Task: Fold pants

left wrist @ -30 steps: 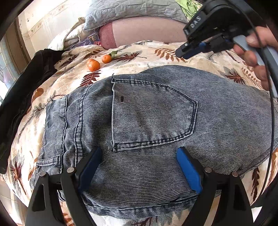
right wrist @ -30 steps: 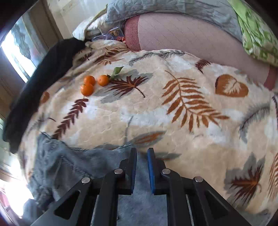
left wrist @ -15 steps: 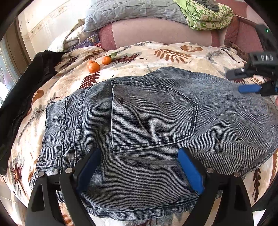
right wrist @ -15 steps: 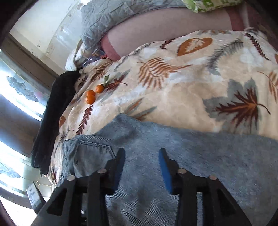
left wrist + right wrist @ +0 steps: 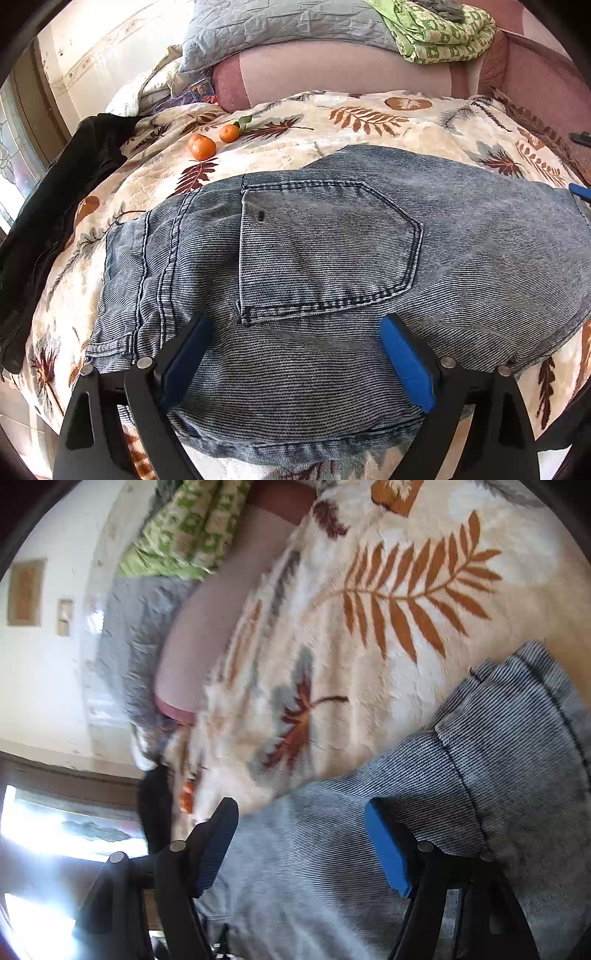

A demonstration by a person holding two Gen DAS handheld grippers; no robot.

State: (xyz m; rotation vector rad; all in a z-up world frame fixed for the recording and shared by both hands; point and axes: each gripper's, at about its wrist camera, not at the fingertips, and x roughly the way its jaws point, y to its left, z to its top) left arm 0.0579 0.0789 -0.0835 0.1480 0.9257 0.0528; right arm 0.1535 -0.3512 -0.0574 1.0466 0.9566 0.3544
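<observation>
We see folded jeans [image 5: 332, 258] lying pocket-up on the leaf-print blanket [image 5: 369, 118]. L gripper [image 5: 295, 354] spread wide above the waistband end, pinching nothing. R gripper [image 5: 301, 834], jaws just opening, spread over the hem end w/ denim beneath, ungripped.

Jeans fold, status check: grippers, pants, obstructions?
Left gripper open over jeans. Right gripper jaws just opened, over the leg hem. Tangerines clear.

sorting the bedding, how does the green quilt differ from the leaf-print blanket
The green quilt is folded, with a small green-and-white pattern; the leaf-print blanket lies spread flat, cream with large rust leaves. The quilt sits up on the headboard; the blanket carries the jeans.
</observation>
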